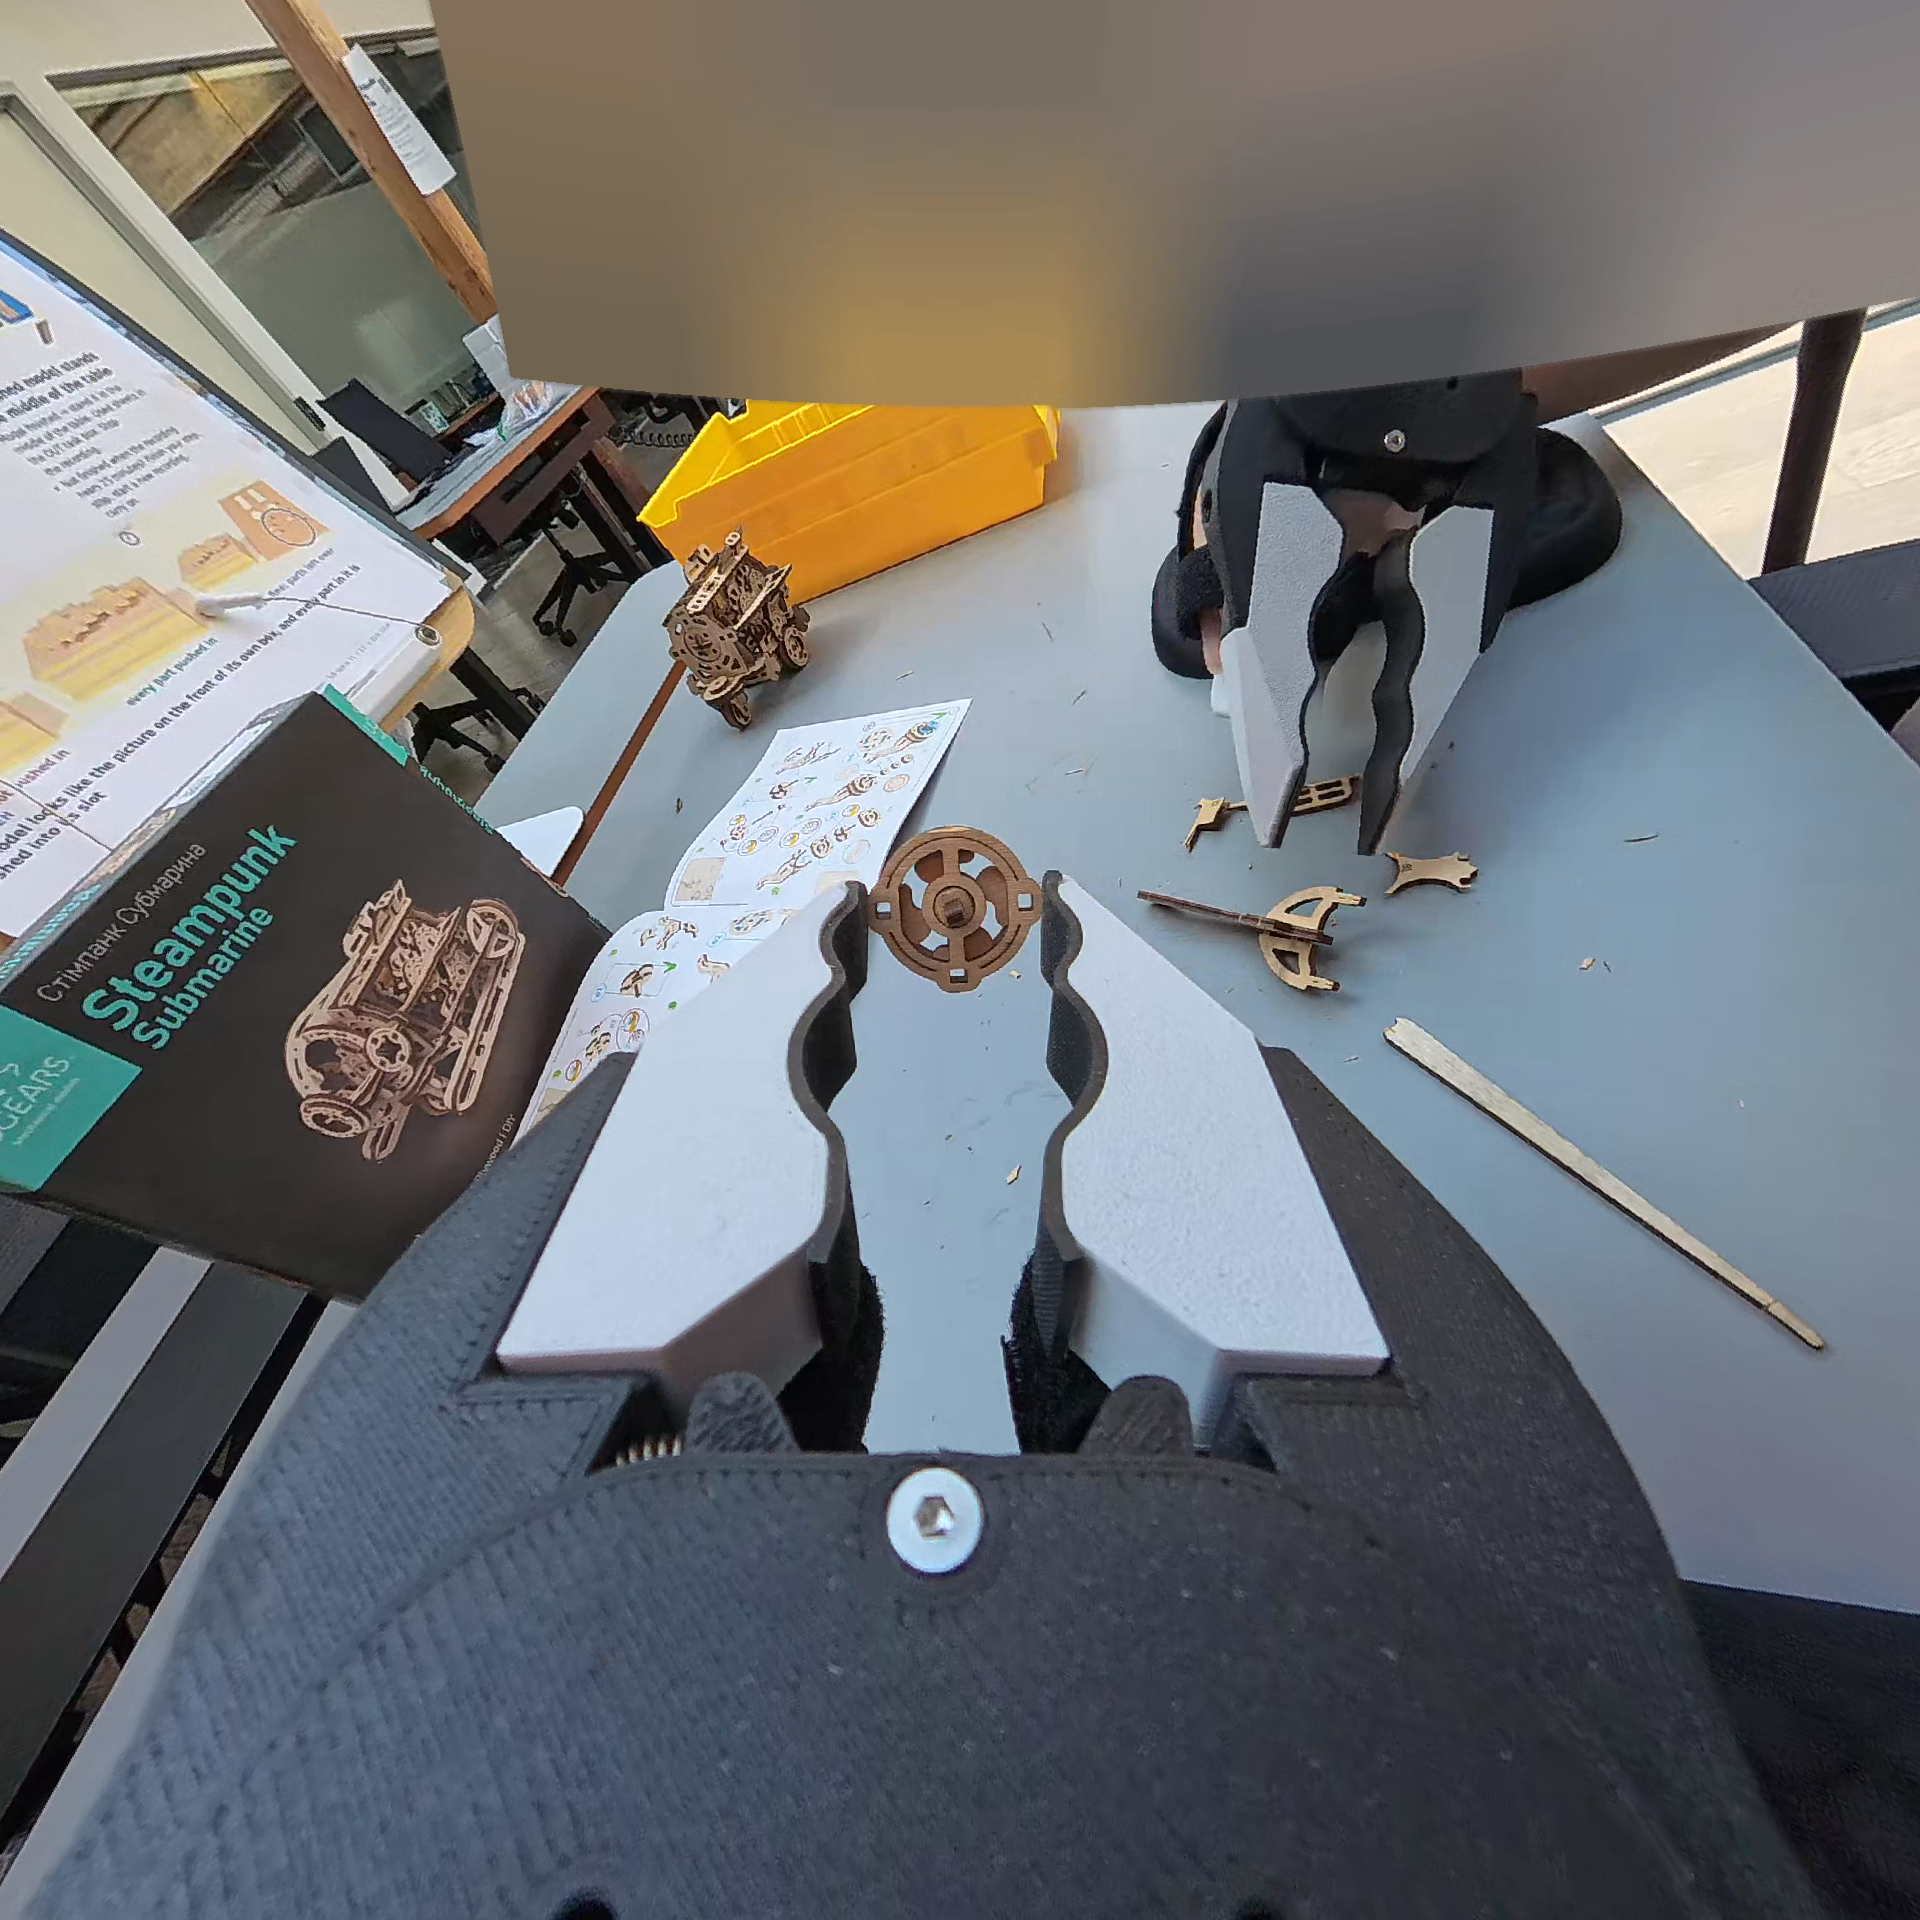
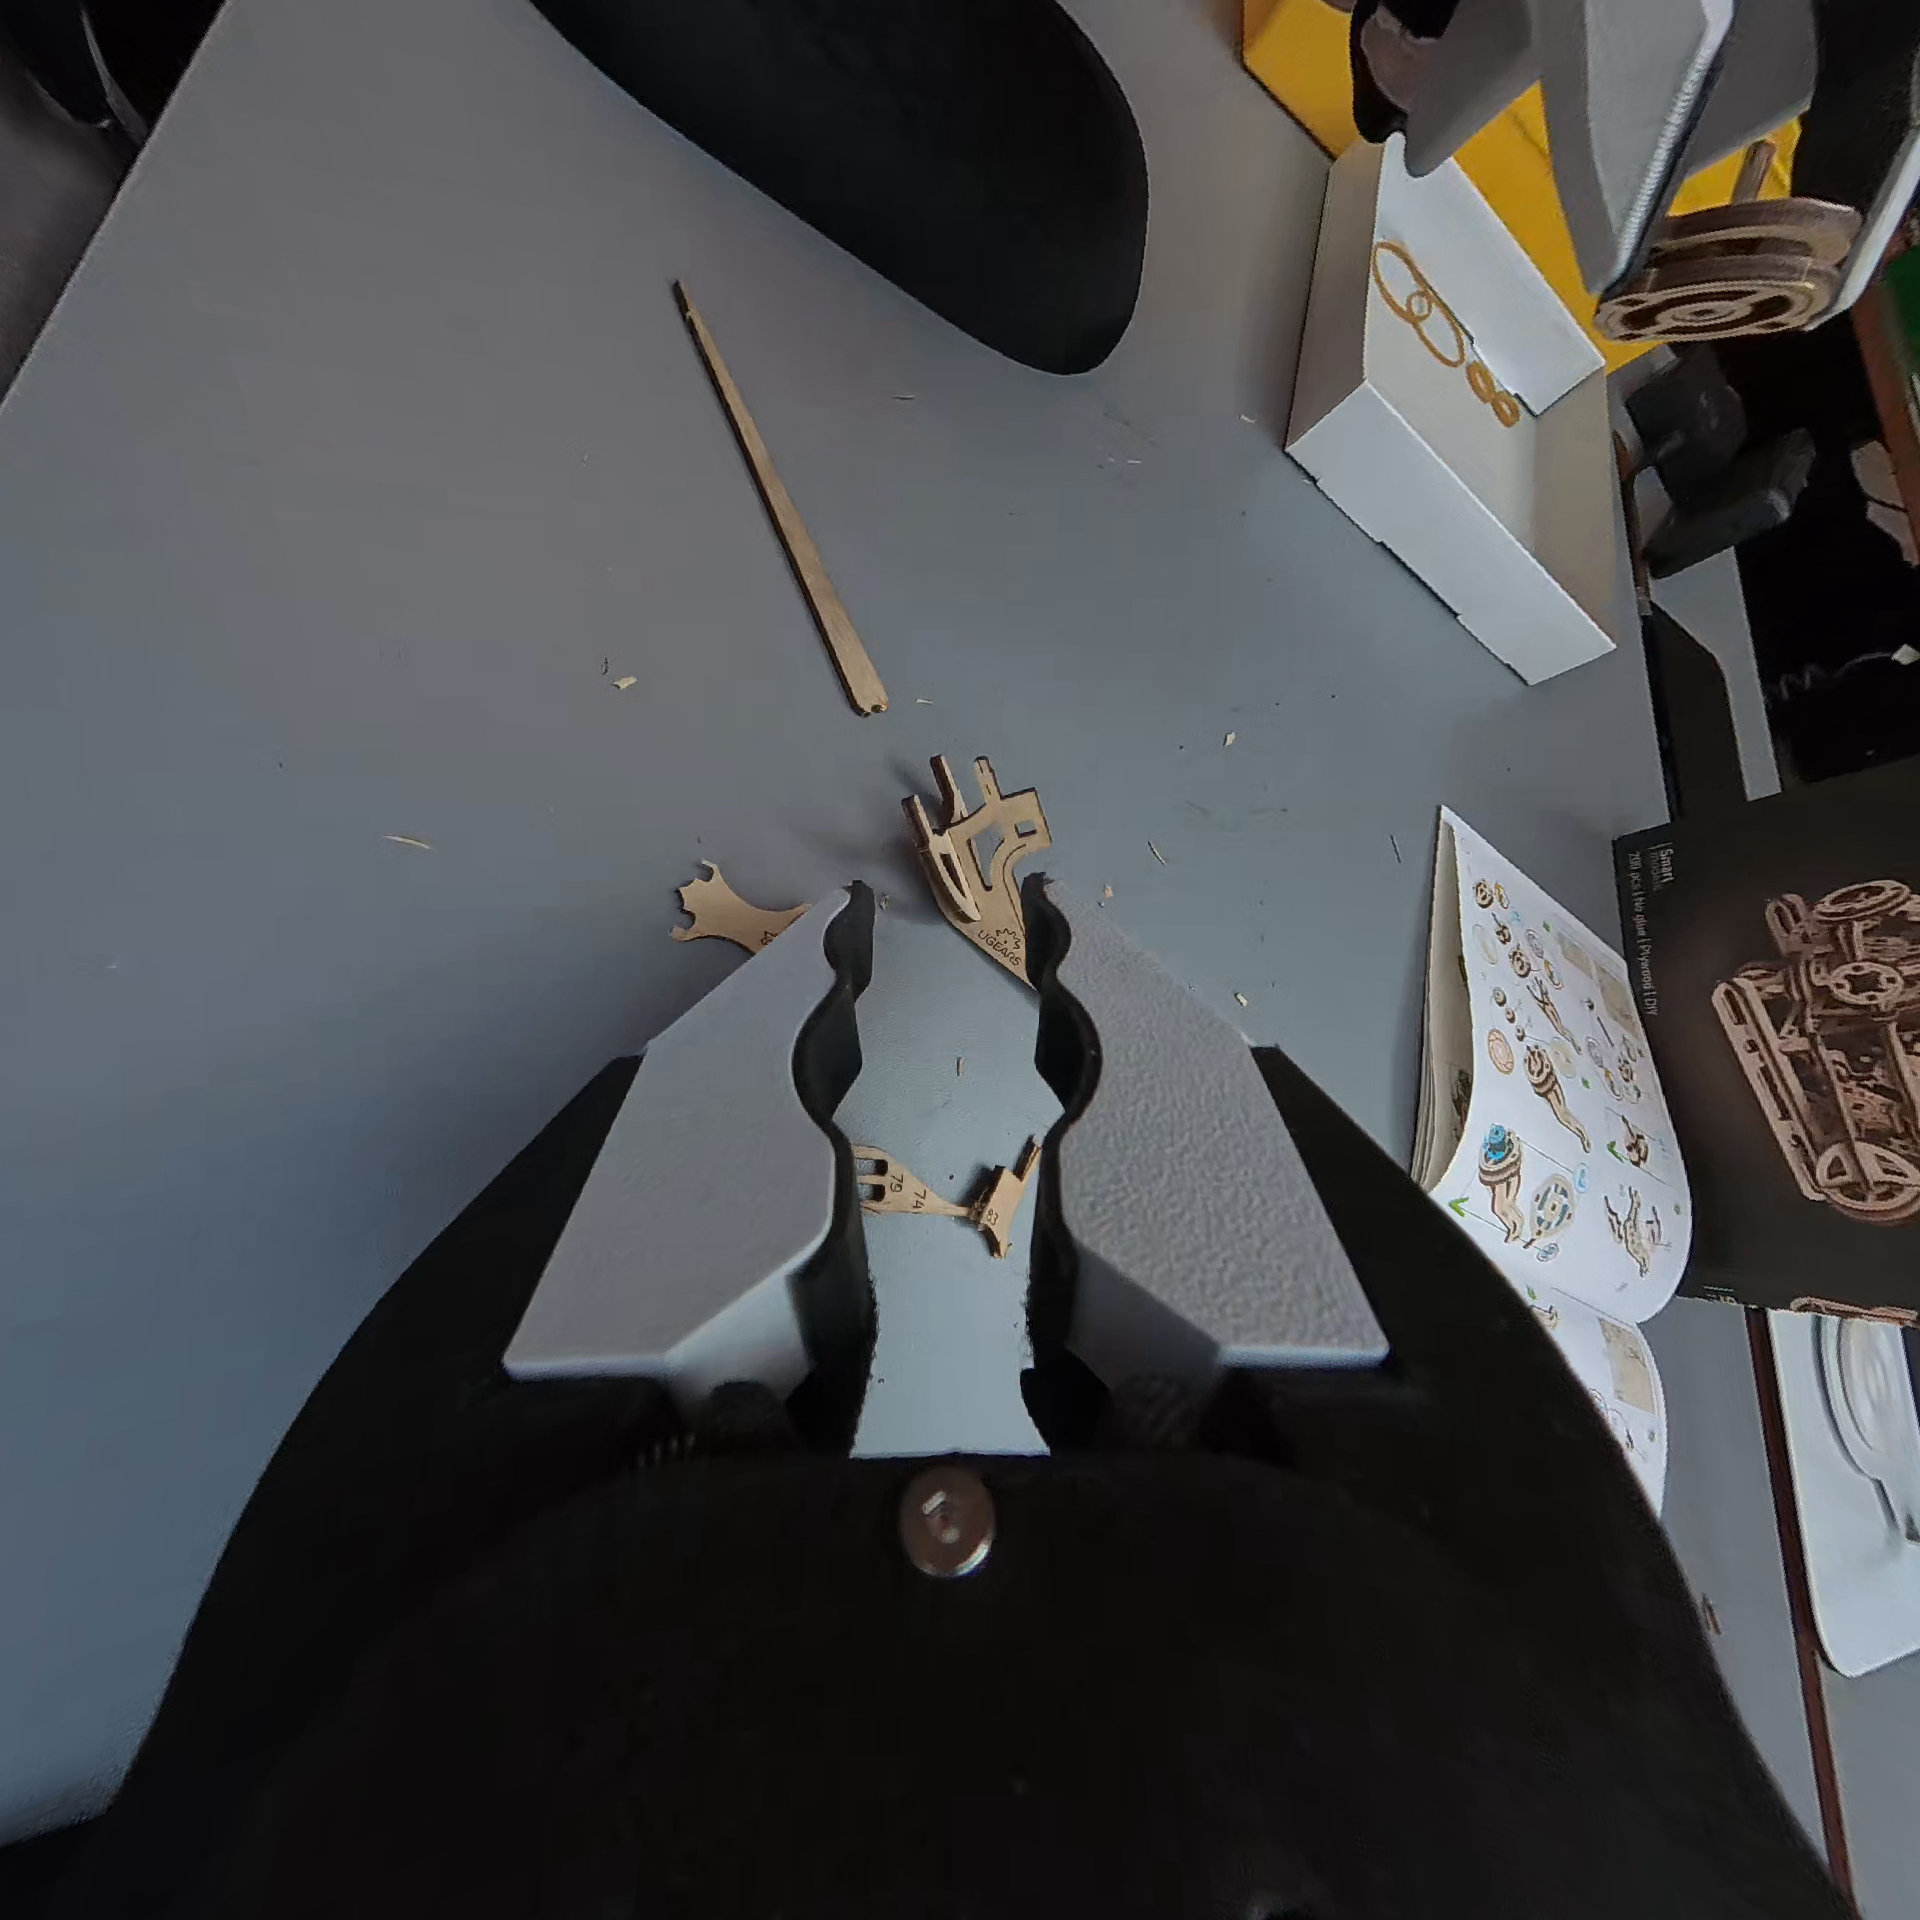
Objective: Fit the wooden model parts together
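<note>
My left gripper (image 1: 954,902) is shut on a round wooden wheel part (image 1: 954,927) and holds it above the grey table (image 1: 1558,935); it also shows at the top right of the right wrist view (image 2: 1725,272). My right gripper (image 2: 945,896) is open and empty, tips down close to the table; it shows in the left wrist view too (image 1: 1322,836). A curved wooden part (image 2: 971,862) lies just past its right fingertip. A small flat part (image 2: 925,1195) lies on the table under the gap between its fingers. A star-shaped piece (image 2: 727,916) lies by its left fingertip.
A long thin wooden stick (image 1: 1600,1174) lies to the right. A finished wooden model (image 1: 732,623) and a yellow bin (image 1: 862,488) stand at the back. An instruction booklet (image 1: 831,800), a black kit box (image 1: 291,987) and a white box (image 2: 1455,436) are at the side. The long thin wooden stick (image 1: 1600,1174) sits 11 cm or so from the ends of my right fingers. Seen from the right wrist view (image 2: 750,459) as well.
</note>
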Tool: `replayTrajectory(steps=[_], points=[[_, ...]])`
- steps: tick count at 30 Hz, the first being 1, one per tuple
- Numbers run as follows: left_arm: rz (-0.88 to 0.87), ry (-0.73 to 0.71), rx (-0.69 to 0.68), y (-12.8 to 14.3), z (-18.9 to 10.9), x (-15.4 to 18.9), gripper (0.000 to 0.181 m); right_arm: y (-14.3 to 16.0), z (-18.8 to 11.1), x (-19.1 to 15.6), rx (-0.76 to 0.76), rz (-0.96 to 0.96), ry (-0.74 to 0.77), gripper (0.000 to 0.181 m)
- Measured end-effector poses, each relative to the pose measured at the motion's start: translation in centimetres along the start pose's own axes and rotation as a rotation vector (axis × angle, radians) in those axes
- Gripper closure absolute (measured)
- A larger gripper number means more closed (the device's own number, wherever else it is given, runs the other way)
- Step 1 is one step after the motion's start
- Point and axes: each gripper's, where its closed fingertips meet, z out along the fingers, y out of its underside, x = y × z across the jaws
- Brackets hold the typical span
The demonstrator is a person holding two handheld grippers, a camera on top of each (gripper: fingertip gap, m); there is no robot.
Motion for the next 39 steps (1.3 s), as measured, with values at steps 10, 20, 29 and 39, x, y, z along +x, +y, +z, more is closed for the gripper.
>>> replayTrajectory(steps=[10,20,29,39], points=[[0.015,0.0,-0.022,0.4,0.1,0.2,0.15,0.4,2.0,0.3,-0.089,-0.118,-0.125,0.178],[-0.007,0.002,-0.017,0.5,0.0,0.0,0.15,0.3,0.3,0.2,-0.214,0.075,-0.656,0.179],[-0.006,0.005,0.011,-0.4,-0.1,0.2,0.15,-0.4,0.1,0.6,-0.231,0.218,-0.905,0.18],[-0.015,0.014,0.033,-1.0,0.0,0.5,0.15,0.1,0.2,1.0,-0.256,0.322,-0.926,0.18]])
